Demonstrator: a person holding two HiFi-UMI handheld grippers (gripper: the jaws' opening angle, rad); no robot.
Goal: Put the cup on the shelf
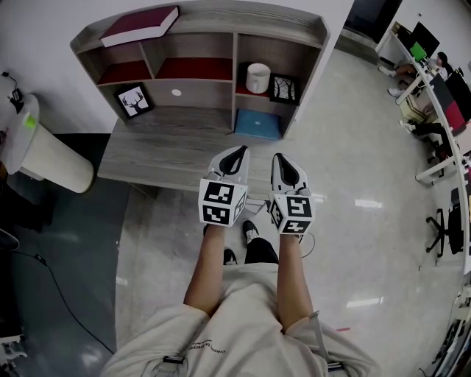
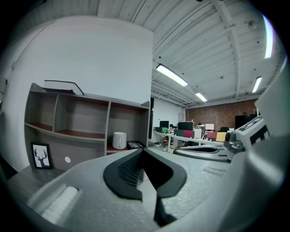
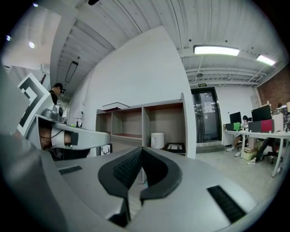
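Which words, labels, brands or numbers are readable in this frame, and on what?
Print on the shorts: too small to read.
Green sign above the door: too blurred to read.
Marker cubes: square patterns only, no words.

White cup [image 1: 258, 77], grey wood-grain shelf [image 1: 243, 16], maroon book [image 1: 140, 26], blue folder [image 1: 258, 124]

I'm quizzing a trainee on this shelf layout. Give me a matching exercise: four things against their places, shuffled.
Things:
1. cup
2. deer picture
3. dark red book
4. blue flat item

Places:
A. on top of the shelf unit
B. lying on the desk surface, below the right compartment
C. in the right compartment, beside a framed picture
D. standing at the left, under the lower shelf

Pairs: 1-C, 2-D, 3-A, 4-B
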